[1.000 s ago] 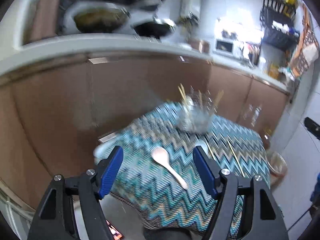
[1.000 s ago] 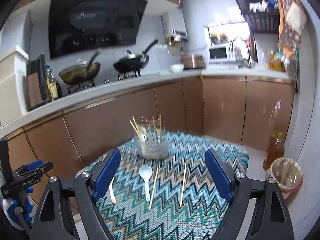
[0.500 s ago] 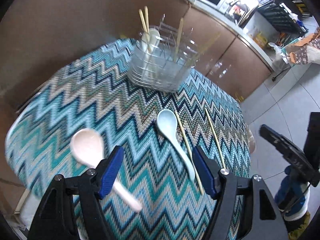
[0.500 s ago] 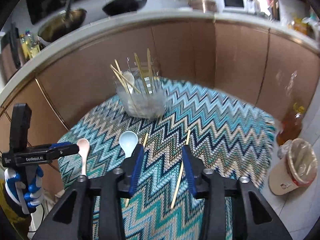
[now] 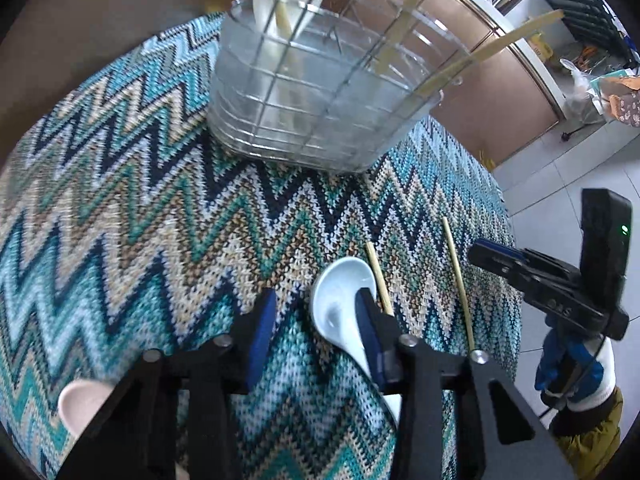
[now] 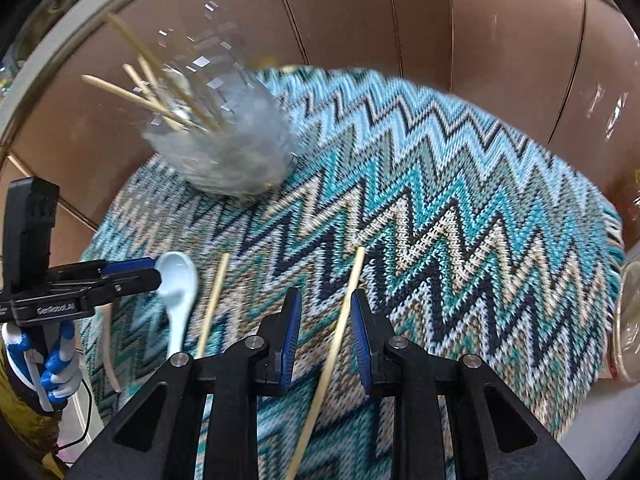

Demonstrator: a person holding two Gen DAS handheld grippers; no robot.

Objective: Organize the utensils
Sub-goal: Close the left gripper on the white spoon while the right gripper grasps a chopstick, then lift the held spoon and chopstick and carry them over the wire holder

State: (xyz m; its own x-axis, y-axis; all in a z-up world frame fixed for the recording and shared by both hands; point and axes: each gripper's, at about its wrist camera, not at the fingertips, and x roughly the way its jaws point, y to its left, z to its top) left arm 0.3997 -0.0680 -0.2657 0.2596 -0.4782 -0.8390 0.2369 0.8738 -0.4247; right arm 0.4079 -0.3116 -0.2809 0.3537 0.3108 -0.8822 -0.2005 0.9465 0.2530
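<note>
Two-gripper utensil sort, pick phase. L gripper [image 5: 316,316] hangs low over the cloth [image 5: 120,208], jaws part-spread and grasping nothing; its right finger [image 5: 370,332] overlaps the blue spoon [image 5: 340,304], so the bowl sits at about 1 o'clock of the gap, not squarely between the pads. Contact cannot be told from this view. R gripper [image 6: 325,334] is likewise released, jaws narrowed, straddling a chopstick [image 6: 340,320] that runs from 12 to 6 o'clock through the gap; no squeeze visible yet.

Other loose items: a second chopstick [image 6: 212,304] just beside the spoon, at 9 o'clock of the R gripper; a pink spoon [image 5: 80,404] at 8 o'clock in the L view, partly hidden under the gripper body. The holder [image 5: 320,92], a clear ribbed tub w/ wire dividers, stands at 12 o'clock on the cloth and already holds several chopsticks and a pale spoon.

Judged step: both tools lining up grasps, approx. early-mid task, four items still on the cloth. Next move likely calls for R to close on the thin stick near mid-length w/o rolling it, and L to shift toward 3 o'clock to centre the spoon before closing.

Surface: zigzag knit cloth, teal/tan/navy, soft, may let thin sticks sink in. Room: kitchen, brown cabinets [image 6: 480,40] behind, pale tile floor [image 5: 560,184] at 3 o'clock.
</note>
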